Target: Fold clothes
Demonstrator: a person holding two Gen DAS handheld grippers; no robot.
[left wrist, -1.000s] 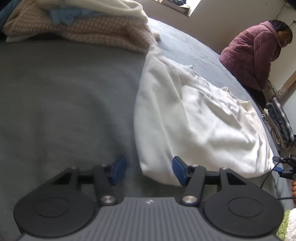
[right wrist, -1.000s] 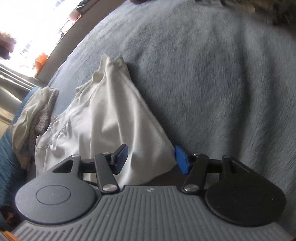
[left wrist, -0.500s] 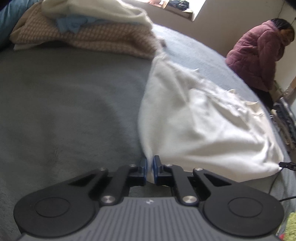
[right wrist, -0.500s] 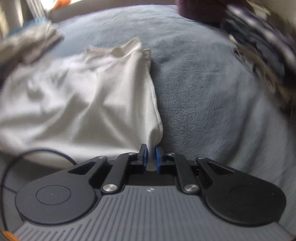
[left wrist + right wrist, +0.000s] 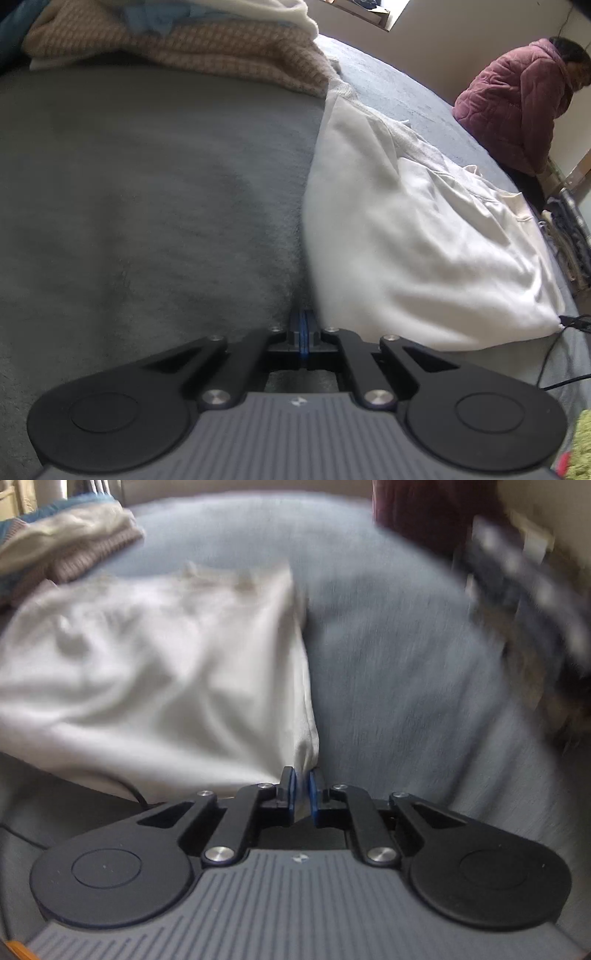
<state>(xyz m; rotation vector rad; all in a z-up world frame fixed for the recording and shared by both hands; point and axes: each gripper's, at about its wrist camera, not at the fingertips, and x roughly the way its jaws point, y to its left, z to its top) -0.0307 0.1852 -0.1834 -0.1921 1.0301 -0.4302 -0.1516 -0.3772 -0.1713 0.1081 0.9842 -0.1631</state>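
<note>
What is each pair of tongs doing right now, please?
Left tongs: closed, pads together; a grip on the white garment cannot be told.
Right tongs: closed on the white garment's corner.

Bed L of white garment (image 5: 406,236): bare grey blanket (image 5: 147,221), open room.
Far end: clothes pile (image 5: 177,40) blocks, touching garment's far corner.
R side: person in pink jacket (image 5: 513,107) at bed edge; dark blurred stack (image 5: 524,602) near.
Near edge: black cable (image 5: 554,354) lying across.
</note>
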